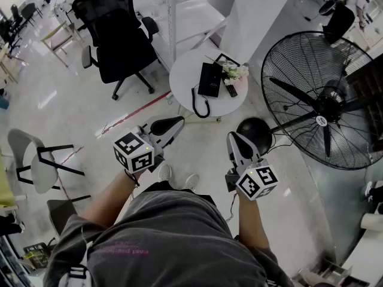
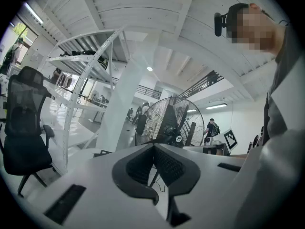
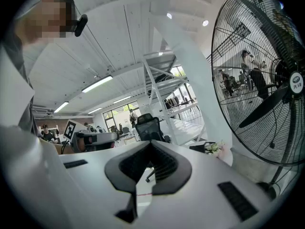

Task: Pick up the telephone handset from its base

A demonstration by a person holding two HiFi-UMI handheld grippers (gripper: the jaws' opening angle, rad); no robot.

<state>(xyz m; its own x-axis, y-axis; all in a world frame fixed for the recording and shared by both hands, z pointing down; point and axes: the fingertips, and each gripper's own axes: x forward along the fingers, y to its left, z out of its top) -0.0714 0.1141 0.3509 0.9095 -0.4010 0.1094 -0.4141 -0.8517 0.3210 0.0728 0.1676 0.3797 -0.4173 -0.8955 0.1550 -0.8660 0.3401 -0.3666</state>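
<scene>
A black telephone (image 1: 210, 79) lies flat on a small round white table (image 1: 185, 76) ahead of me, and its coiled cord (image 1: 200, 107) loops over the table's near edge. From this height I cannot tell the handset apart from the base. My left gripper (image 1: 173, 124) hangs in the air short of the table, jaws shut with nothing between them. My right gripper (image 1: 234, 138) is level with it to the right, also shut and empty. In the left gripper view the gripper (image 2: 153, 147) looks towards the fan; in the right gripper view the gripper (image 3: 151, 144) looks past the table's flowers (image 3: 213, 148).
White flowers (image 1: 234, 72) and a small dark object (image 1: 231, 90) share the table with the phone. A large black floor fan (image 1: 326, 100) stands at the right, its round base (image 1: 256, 133) by my right gripper. A black office chair (image 1: 119, 34) and a white chair (image 1: 36, 160) stand at the left.
</scene>
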